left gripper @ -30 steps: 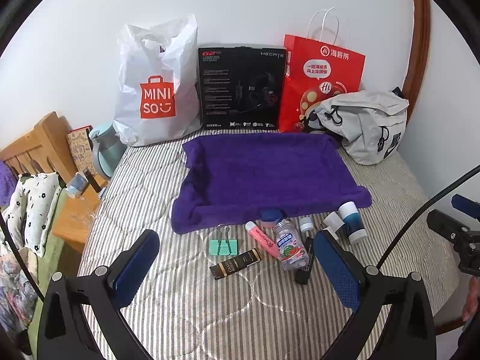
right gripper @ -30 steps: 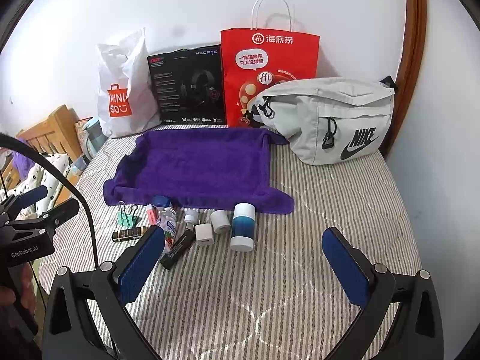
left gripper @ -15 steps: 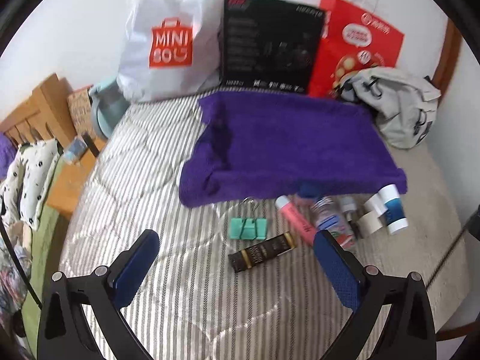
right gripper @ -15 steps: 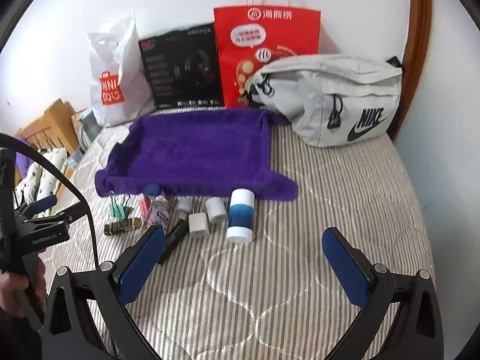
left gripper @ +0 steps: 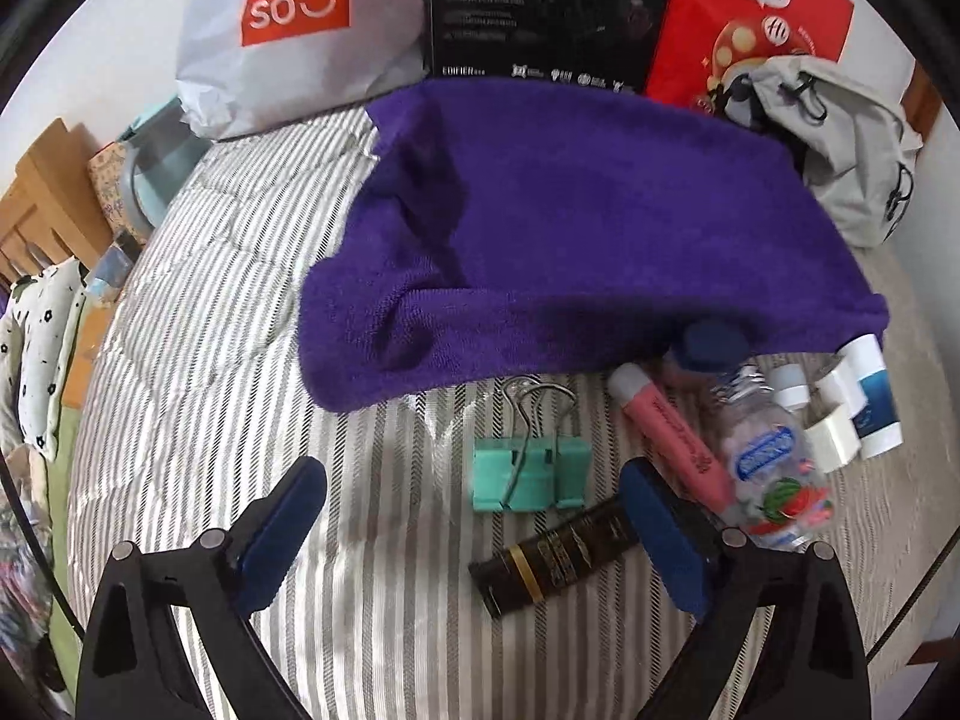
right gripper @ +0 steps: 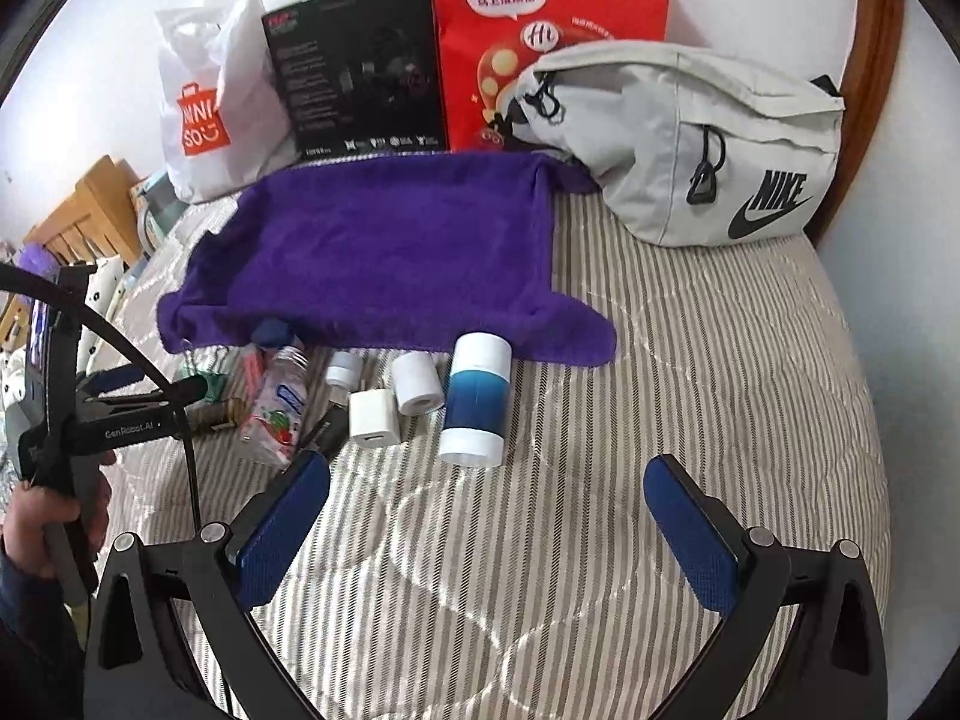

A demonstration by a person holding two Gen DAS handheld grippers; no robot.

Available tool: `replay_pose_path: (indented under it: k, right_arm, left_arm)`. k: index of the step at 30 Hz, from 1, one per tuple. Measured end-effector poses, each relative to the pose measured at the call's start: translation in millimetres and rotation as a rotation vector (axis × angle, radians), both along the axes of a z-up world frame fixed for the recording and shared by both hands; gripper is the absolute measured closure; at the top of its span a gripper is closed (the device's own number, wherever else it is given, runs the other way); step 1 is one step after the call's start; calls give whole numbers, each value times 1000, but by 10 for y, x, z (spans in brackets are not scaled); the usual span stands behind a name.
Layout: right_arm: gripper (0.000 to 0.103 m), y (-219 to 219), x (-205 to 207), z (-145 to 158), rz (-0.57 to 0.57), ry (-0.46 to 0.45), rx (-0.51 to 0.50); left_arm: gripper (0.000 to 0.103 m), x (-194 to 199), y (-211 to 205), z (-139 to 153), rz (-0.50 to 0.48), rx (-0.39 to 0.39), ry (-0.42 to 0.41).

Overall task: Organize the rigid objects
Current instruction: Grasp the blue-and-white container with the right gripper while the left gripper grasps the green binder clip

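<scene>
A row of small items lies on the striped mattress along the front edge of a purple towel. In the left wrist view I see a green binder clip, a black and gold tube, a pink tube and a clear bottle. My left gripper hangs open just above the clip and the black tube. The right wrist view shows a white and blue cylinder, a white roll and a white cube. My right gripper is open, short of the cylinder.
Against the wall stand a white Miniso bag, a black box and a red paper bag. A grey waist bag lies at the back right. A wooden headboard and a hand on the left gripper's handle are at the left.
My left gripper has moved down and forward toward the binder clip and black tube, which now look much larger. My right gripper has edged closer to the white and blue cylinder. Both stay open.
</scene>
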State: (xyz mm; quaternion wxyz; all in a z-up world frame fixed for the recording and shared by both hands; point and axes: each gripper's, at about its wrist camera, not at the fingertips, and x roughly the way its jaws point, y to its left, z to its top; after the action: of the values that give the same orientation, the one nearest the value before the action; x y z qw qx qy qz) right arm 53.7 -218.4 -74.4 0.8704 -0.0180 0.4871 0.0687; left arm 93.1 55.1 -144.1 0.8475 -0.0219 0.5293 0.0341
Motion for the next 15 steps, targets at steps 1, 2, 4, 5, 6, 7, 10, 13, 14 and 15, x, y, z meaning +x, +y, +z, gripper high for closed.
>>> replay_pose_path:
  k: [1,2,4,5,6,7,10,13,14,15]
  right_arm:
    - [0,-18,28,-38,-3,6,-3]
    - [0,-37,56,-77,-7,11,-3]
    - [0,-81,111,-141,-18,20,5]
    - [1,-100,135,-164,-23,25,11]
    - [1,-123,165,-192,-28,30,18]
    - [1,-140,193,-216,-32,32,26]
    - [1,-170,286,-284,-42,35,48]
    - [3,-166,407,-357,-53,42,61]
    - [4,-155,441,-382,-51,43,62]
    - [4,-132,498,-436,-47,55,53]
  left_arm:
    - [5,22,7,-19,0,-7,5]
    - [6,42,23,-45,4,-18,6]
    - [15,61,28,-77,0,-35,10]
    - [16,72,41,-90,-1,-37,15]
    - [19,76,44,-111,1,-34,22]
    - [22,79,44,-125,1,-31,22]
    - [40,57,15,-97,-19,-21,-7]
    - [62,64,-14,-55,-38,-18,-21]
    - [62,70,-27,-43,-46,-14,-22]
    - [62,72,-32,-38,-50,-11,-21]
